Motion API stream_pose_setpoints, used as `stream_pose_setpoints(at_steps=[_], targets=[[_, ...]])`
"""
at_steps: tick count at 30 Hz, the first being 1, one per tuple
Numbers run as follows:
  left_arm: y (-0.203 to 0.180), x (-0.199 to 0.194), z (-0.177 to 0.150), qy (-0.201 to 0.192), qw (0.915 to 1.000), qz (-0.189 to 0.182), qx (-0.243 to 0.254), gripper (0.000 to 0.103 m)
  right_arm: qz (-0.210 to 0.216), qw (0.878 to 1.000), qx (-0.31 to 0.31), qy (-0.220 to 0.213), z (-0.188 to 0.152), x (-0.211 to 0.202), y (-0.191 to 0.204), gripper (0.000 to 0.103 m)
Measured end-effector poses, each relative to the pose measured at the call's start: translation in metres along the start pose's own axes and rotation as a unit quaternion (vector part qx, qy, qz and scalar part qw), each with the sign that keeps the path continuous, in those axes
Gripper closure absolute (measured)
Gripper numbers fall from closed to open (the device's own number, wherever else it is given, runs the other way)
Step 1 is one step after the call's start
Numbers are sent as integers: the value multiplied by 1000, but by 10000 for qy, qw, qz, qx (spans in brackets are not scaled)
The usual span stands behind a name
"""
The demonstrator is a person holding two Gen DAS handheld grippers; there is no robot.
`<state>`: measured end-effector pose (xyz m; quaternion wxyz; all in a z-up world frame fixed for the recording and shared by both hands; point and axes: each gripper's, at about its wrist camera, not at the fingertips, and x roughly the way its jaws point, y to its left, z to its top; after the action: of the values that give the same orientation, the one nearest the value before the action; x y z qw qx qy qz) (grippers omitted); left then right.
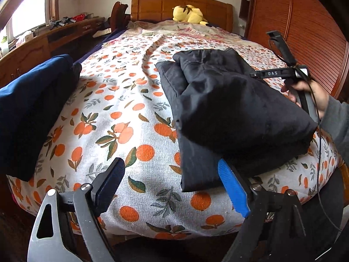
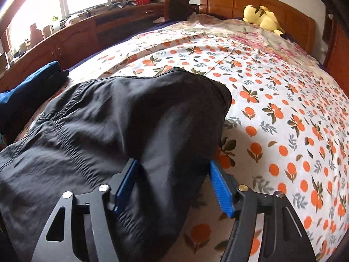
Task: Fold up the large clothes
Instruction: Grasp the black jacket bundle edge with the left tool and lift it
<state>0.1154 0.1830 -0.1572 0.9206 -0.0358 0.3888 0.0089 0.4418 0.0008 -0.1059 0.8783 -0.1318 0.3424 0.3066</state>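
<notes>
A black garment (image 1: 229, 113) lies folded on the orange-print bedsheet (image 1: 122, 113) near the foot of the bed. My left gripper (image 1: 172, 174) is open; its right blue pad (image 1: 233, 187) touches the garment's near left corner, and nothing is between the pads. My right gripper (image 2: 174, 179) is open with its jaws astride the garment's (image 2: 122, 126) near right edge, fabric bulging between the pads (image 2: 221, 187). The right gripper also shows in the left wrist view (image 1: 277, 54), held by a hand at the garment's right side.
A folded dark blue garment (image 1: 28, 109) lies at the bed's left edge, also in the right wrist view (image 2: 28, 83). A yellow plush toy (image 1: 189, 14) sits by the wooden headboard (image 1: 157, 6). A wooden sideboard (image 2: 72, 37) runs along the left, a wooden wardrobe (image 1: 305, 32) on the right.
</notes>
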Motion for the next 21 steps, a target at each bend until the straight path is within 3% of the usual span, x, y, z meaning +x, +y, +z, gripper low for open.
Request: stream_pose_setpoints(at_steps=[7,15,21], targets=[[-1,6,2,104,9999,53,36,15,163,9998,74,-61,1,20,-6,22],[-2,10,0,176,9998,54,8,15,734,9960,515,-7,-8,38,-34,21],[-2,11,-1,152,9999,44,-17,15,770,9955,557,-69,-10,41,-37,21]])
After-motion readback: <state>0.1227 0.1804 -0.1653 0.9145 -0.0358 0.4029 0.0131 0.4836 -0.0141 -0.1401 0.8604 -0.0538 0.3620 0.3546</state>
